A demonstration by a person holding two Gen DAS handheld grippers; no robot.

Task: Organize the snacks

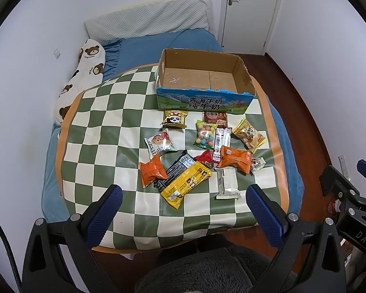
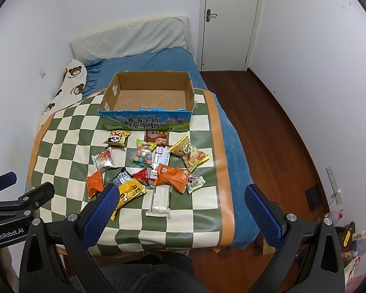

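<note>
Twelve snack packets (one box); left claw, right claw spread.

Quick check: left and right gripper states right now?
Left gripper: open, holding nothing, above the checkered mat.
Right gripper: open, holding nothing.

From my right wrist view, a blue finger covers part of the yellow packet. The black packet lies half under it; small print is unreadable.
</note>
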